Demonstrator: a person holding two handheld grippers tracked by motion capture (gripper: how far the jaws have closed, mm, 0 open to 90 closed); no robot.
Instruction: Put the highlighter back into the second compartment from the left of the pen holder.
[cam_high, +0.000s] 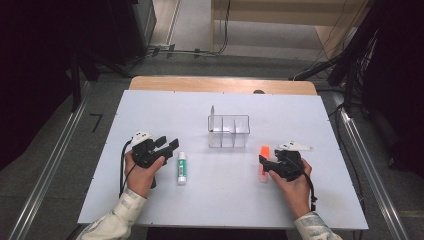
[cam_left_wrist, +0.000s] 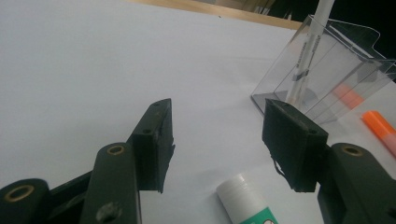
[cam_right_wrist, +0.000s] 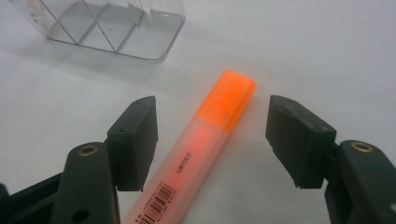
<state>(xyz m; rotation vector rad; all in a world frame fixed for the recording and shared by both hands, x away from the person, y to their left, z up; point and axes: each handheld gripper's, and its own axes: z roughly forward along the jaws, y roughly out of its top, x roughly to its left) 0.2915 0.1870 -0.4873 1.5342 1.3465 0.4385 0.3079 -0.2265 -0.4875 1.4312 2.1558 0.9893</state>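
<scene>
White sheeting covers the bench, and on it lies the orange plastic highlighter pen, flat, near the clear plastic divided organiser box. It looks light, stiff and smooth, likely to roll; its frosted barrel offers the best hold. Straddling it, the right gripper stands wide, pads clear of it. The left gripper is open and empty above a white glue stick.
</scene>
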